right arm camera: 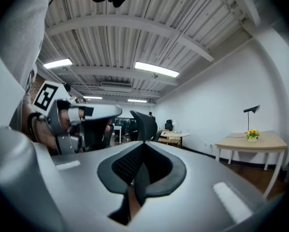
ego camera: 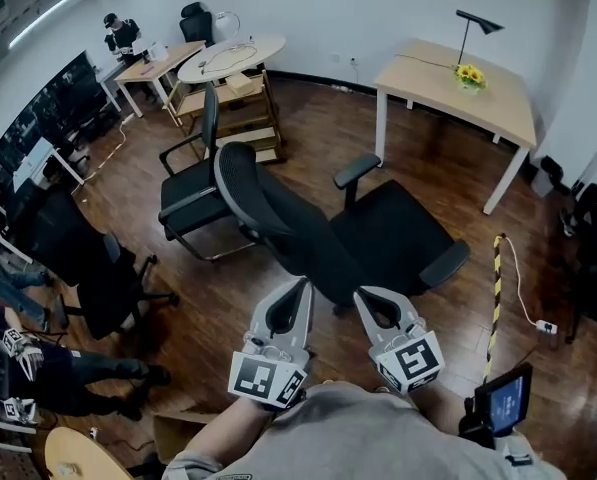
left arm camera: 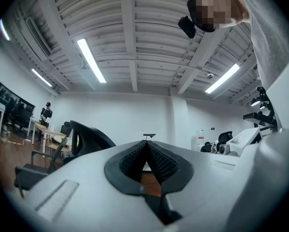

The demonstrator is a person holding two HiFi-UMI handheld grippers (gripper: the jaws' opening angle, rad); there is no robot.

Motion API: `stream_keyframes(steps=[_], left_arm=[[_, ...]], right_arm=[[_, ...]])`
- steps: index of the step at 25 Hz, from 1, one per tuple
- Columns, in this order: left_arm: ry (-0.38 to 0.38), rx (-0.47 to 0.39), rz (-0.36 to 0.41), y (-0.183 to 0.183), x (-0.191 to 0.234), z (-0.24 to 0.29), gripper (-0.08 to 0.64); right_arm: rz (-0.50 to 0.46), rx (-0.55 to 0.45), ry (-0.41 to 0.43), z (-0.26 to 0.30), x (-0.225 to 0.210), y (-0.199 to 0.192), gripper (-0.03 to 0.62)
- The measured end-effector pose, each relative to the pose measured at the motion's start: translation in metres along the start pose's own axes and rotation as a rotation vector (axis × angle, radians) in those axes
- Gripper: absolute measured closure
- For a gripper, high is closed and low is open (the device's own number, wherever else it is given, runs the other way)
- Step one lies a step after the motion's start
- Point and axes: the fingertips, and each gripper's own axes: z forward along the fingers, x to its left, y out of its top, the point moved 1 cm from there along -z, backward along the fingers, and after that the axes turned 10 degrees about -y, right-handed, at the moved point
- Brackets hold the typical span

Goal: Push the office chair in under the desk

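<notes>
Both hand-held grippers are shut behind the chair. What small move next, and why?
Probably ease the left hand-held gripper and right hand-held gripper forward onto the office chair's backrest: both are shut, empty, seemingly just short of it, with the desk beyond.

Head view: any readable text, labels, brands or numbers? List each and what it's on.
No text can be read in any view.
Left gripper and right gripper: square black-and-white patterns on the cubes only, no letters or digits.
Small screen at lower right: lit blue, content too small to read.
</notes>
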Motion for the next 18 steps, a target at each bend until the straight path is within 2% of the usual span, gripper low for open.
stream_keyframes(steps=[1, 2, 3, 4, 6, 9, 14, 15, 16, 18], left_arm=[[0.005, 0.000, 0.003, 0.001, 0.005, -0.002, 0.560], [0.010, -0.001, 0.006, 0.001, 0.010, -0.004, 0.560], [0.014, -0.001, 0.009, 0.002, 0.015, -0.007, 0.560], [0.017, -0.002, 0.013, 0.003, 0.021, -0.010, 0.560], [0.021, -0.001, 0.020, 0.001, 0.030, -0.016, 0.560], [0.027, 0.013, 0.022, -0.005, 0.037, -0.021, 0.560], [0.030, 0.041, 0.014, -0.015, 0.046, -0.027, 0.560], [0.030, 0.047, 0.013, -0.017, 0.047, -0.027, 0.560], [0.030, 0.053, 0.011, -0.019, 0.049, -0.028, 0.560], [0.030, 0.068, 0.006, -0.025, 0.052, -0.028, 0.560]], right_arm=[[-0.008, 0.033, 0.021, 0.009, 0.005, -0.012, 0.578], [-0.017, 0.069, 0.044, 0.017, 0.010, -0.024, 0.529], [-0.032, 0.103, 0.066, 0.026, 0.016, -0.035, 0.415], [-0.055, 0.135, 0.085, 0.036, 0.023, -0.046, 0.377], [-0.115, 0.183, 0.111, 0.053, 0.036, -0.068, 0.359], [-0.186, 0.237, 0.125, 0.075, 0.047, -0.095, 0.348], [-0.247, 0.320, 0.101, 0.097, 0.048, -0.122, 0.353], [-0.255, 0.325, 0.090, 0.099, 0.048, -0.124, 0.380], [-0.263, 0.327, 0.079, 0.100, 0.047, -0.124, 0.444], [-0.269, 0.328, 0.071, 0.101, 0.046, -0.124, 0.446]])
